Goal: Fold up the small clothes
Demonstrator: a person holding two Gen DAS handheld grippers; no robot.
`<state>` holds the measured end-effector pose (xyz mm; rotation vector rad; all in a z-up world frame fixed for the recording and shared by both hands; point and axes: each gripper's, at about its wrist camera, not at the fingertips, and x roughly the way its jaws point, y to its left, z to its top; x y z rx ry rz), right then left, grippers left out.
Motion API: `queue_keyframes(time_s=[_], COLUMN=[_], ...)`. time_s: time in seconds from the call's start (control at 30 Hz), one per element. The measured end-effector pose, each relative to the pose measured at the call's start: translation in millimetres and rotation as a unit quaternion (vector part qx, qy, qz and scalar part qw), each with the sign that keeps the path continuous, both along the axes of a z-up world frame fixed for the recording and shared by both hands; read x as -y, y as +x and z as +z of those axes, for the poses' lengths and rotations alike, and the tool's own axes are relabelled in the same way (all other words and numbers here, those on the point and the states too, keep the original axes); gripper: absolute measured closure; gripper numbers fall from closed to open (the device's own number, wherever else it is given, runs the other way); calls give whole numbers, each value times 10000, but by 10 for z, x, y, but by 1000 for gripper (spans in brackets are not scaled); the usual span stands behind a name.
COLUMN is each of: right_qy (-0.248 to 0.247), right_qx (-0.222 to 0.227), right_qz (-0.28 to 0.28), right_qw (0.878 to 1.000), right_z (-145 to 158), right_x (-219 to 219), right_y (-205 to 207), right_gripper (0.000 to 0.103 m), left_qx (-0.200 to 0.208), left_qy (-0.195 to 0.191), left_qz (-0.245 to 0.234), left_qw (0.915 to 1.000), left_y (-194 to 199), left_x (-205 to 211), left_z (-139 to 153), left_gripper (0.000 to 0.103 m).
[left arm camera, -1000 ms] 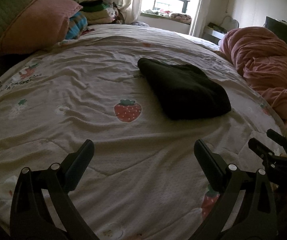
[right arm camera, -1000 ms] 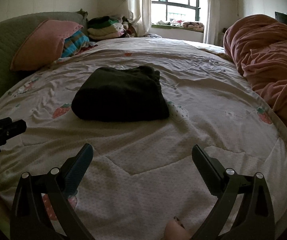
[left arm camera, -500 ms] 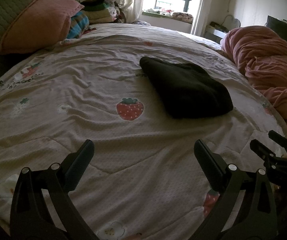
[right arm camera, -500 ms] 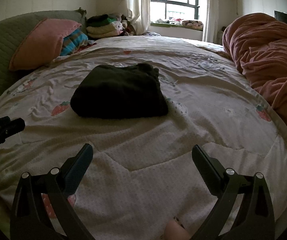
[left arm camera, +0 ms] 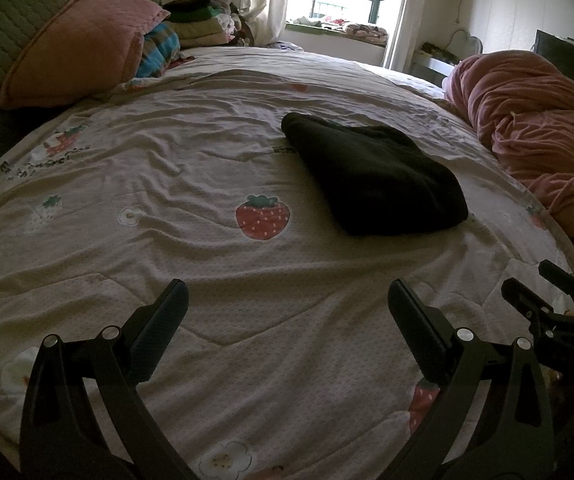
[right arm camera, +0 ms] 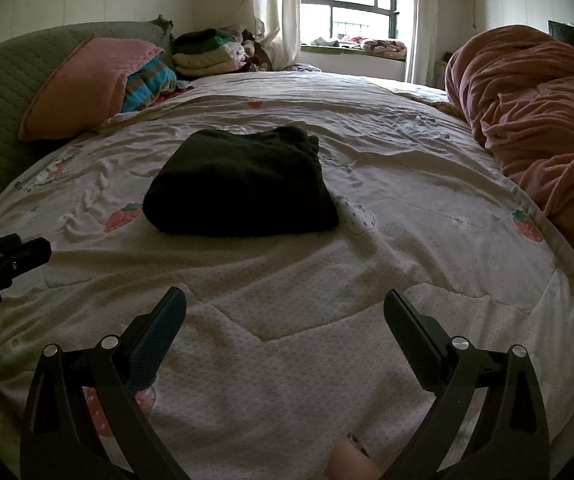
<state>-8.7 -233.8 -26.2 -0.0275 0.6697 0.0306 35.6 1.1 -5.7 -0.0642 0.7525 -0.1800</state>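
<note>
- Black folded garment (right arm camera: pixel 239 184) lies on the strawberry-print quilt (right arm camera: pixel 327 352), ahead of both tongs and well clear of their tips; from the right gripper (right arm camera: pixel 285 320) it sits ahead and a little left, from the left gripper (left arm camera: pixel 287 312) ahead and to the right (left arm camera: pixel 375 176).
- Strawberry-print quilt spreads wide under both tongs, soft and rumpled, so anything pressed into it will likely sink rather than slide.
- Pink blanket (right arm camera: pixel 535 120) is heaped far off to the right of both tongs; a pink pillow (left arm camera: pixel 75 44) leans far ahead on the left.
- Garment looks thick, soft and light, limp rather than stiff, already in a compact rectangle with rounded folded edges. By my judgement it would flop open if lifted by one layer, so the near folded edge or a corner, pinched through all layers, is the safer hold.
- Both tongs are spread wide and hold nothing; the right gripper's tips show at the left view's right edge.
</note>
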Motion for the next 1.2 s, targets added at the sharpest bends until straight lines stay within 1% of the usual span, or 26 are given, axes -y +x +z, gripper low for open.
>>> queue_keyframes(time_s=[0.53,0.63,0.7,0.77,0.8,0.87,0.9,0.97,1.0,1.03,1.07,1.1,1.13,1.17,1.2], right_qy=[-14,-25,-5,45,56,117,154,241,367,432,420,371,297,134,-46], right_qx=[-2,18,-10,-39,-46,-56,-41,-117,-160,-181,-181,-226,-237,-320,-394], right_qz=[-17,-97,-249,-469,-688,-1144,-1529,-2228,-2703,-3286,-3592,-4129,-4535,-4976,-5308], right_qw=[10000,9999,9997,9989,9976,9934,9881,9745,9620,9433,9321,9097,8904,8667,8465], right_z=[-2,-2,-5,-9,-4,13,29,47,50,46,41,27,8,-36,-69], right_x=[-4,15,66,157,247,469,678,1057,1349,1692,1873,2201,2482,2834,3035], right_y=[3,-14,-26,-35,-46,-79,-110,-187,-269,-392,-465,-611,-755,-934,-1057], right_gripper=[5,5,5,5,5,5,5,5,5,5,5,5,5,5,5], left_qx=[-2,-29,-70,-125,-171,-307,-408,-518,-519,-545,-571,-574,-572,-558,-526], left_qy=[17,-52,-75,-15,-1,-110,-209,-210,-159,-73,-16,34,186,299,413], left_qz=[-6,-54,-64,20,55,96,136,355,529,782,958,1118,1458,1722,2024], left_qw=[10000,10000,9999,9999,9998,9994,9989,9978,9971,9954,9938,9921,9875,9830,9770], left_y=[-11,-33,-54,-64,-64,-40,-9,82,140,207,260,307,365,401,436], left_x=[0,-39,-70,-114,-148,-238,-330,-533,-717,-958,-1161,-1394,-1769,-2016,-2368], left_z=[0,-4,-15,-33,-47,-86,-104,-98,-83,-64,-44,-23,5,29,49], left_gripper=[9,9,9,9,9,9,9,9,9,9,9,9,9,9,9])
